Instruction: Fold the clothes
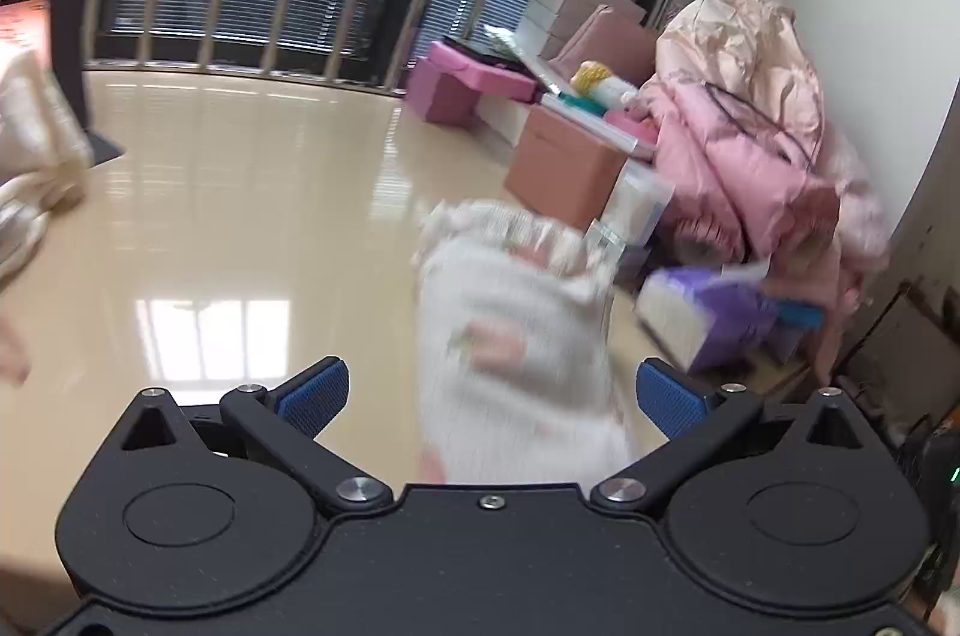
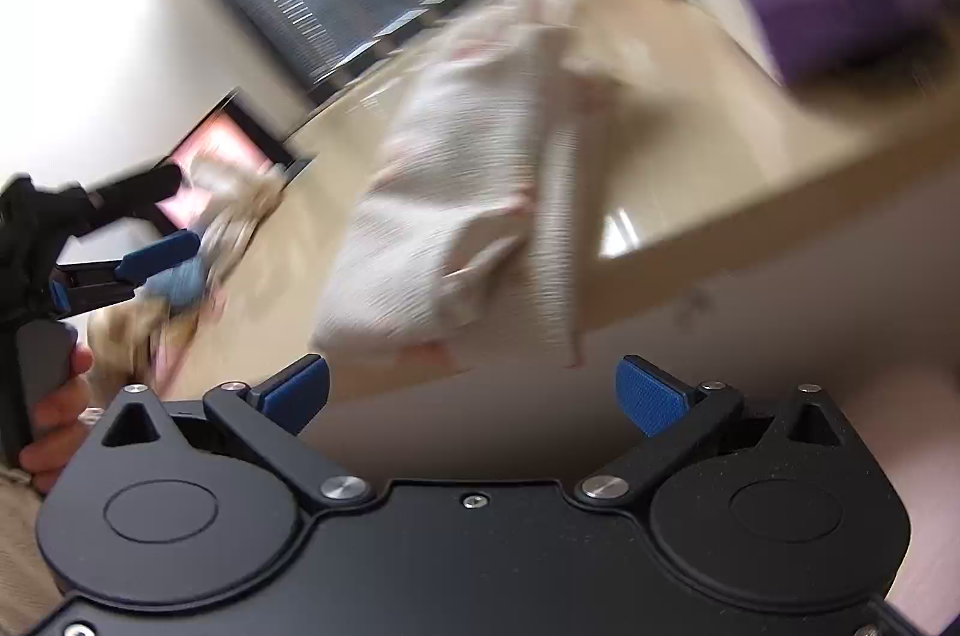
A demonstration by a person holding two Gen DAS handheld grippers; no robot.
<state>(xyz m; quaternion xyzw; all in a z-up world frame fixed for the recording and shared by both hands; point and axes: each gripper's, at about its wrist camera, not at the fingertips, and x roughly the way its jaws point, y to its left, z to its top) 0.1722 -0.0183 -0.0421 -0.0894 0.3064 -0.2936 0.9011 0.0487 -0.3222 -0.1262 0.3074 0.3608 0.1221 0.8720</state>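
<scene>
A folded white garment (image 1: pixel 516 354) with pink prints and a frilled edge lies on the glossy beige table (image 1: pixel 240 216). My left gripper (image 1: pixel 492 396) is open and empty, its blue pads on either side of the garment's near end. In the blurred right wrist view the same garment (image 2: pixel 456 204) lies near the table's front edge. My right gripper (image 2: pixel 474 396) is open and empty, just below that edge. The left gripper (image 2: pixel 150 264) also shows there at the far left, jaws apart, in front of a beige pile of clothes (image 2: pixel 240 222).
Pink and brown boxes (image 1: pixel 564 162), a purple tissue pack (image 1: pixel 708 318) and a heap of pink bedding (image 1: pixel 750 126) crowd the table's right side. More beige clothes (image 1: pixel 36 144) and a dark monitor (image 1: pixel 66 54) stand at the far left. A barred window runs behind.
</scene>
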